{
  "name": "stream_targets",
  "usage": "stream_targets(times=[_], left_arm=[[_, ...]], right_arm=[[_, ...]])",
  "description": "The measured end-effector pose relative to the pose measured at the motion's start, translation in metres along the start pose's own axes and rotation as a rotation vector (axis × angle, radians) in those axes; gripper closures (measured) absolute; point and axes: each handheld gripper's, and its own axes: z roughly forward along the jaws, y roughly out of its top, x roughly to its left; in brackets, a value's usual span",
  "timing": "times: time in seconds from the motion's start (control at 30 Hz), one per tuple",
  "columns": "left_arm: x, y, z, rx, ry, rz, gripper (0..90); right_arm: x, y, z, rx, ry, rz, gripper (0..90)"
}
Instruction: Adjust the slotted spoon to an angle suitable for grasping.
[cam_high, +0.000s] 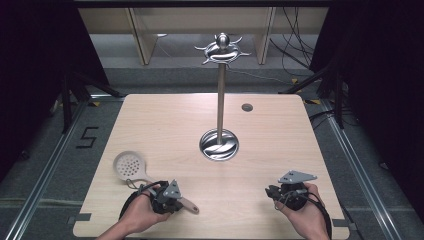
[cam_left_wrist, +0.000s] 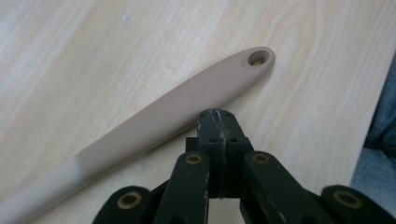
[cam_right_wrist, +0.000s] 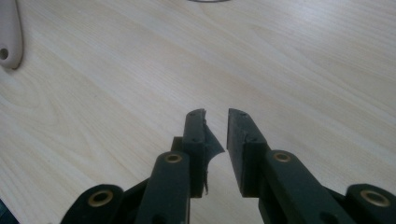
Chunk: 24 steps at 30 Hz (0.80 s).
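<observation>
- The slotted spoon (cam_high: 131, 167) lies flat on the bench (cam_high: 165, 120), near-left corner, its bowl pointing far-left and its handle end near-right.
- The left hand-held gripper (cam_left_wrist: 216, 116), jaws closed and empty, sits just beside the handle, nearer than the right.
- The right hand-held gripper (cam_right_wrist: 216, 114) is narrowly parted, empty, well apart.
</observation>
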Motion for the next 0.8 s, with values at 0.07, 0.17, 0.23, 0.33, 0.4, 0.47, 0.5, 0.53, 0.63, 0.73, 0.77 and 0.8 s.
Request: stream_targets(times=[0.07,0.17,0.23,0.33,0.4,0.47,0.5,0.53,0.63,0.73,0.77,0.8], left_arm=[[0.003,0.007,-0.002,0.005,-0.011,0.045,87.6],[0.009,0.023,-0.009,0.084,-0.046,0.154,73.5],[0.013,0.033,-0.013,0.106,-0.043,0.232,66.2],[0.019,0.044,-0.012,0.142,-0.043,0.331,57.5],[0.022,0.050,-0.009,0.174,-0.040,0.378,56.7],[0.024,0.053,-0.007,0.202,-0.047,0.411,57.0],[0.024,0.054,-0.006,0.215,-0.059,0.426,57.1],[0.024,0.056,-0.005,0.225,-0.068,0.438,57.1],[0.024,0.058,-0.001,0.254,-0.092,0.469,56.7],[0.023,0.058,0.002,0.296,-0.121,0.500,56.8],[0.022,0.058,0.003,0.309,-0.125,0.513,56.7],[0.022,0.058,0.004,0.316,-0.130,0.518,56.2]], right_arm=[[0.000,0.000,0.000,-0.001,0.000,0.003,76.8],[0.000,-0.001,-0.001,0.005,0.004,0.001,75.3],[-0.001,-0.002,-0.001,0.002,0.002,-0.001,74.6],[-0.003,-0.003,-0.001,0.001,-0.002,-0.011,73.7],[-0.002,-0.004,-0.002,-0.001,0.002,0.007,73.1],[-0.003,-0.005,-0.002,-0.002,-0.002,0.001,72.7],[-0.003,-0.005,-0.002,-0.003,-0.001,0.002,72.5],[-0.004,-0.006,-0.002,0.001,-0.002,0.000,72.4],[-0.003,-0.006,-0.003,0.007,0.003,0.020,72.2],[-0.003,-0.006,-0.003,0.009,0.007,0.026,72.1],[-0.003,-0.006,-0.003,0.008,0.004,0.026,72.0],[-0.003,-0.006,-0.003,0.011,0.007,0.026,72.0]])
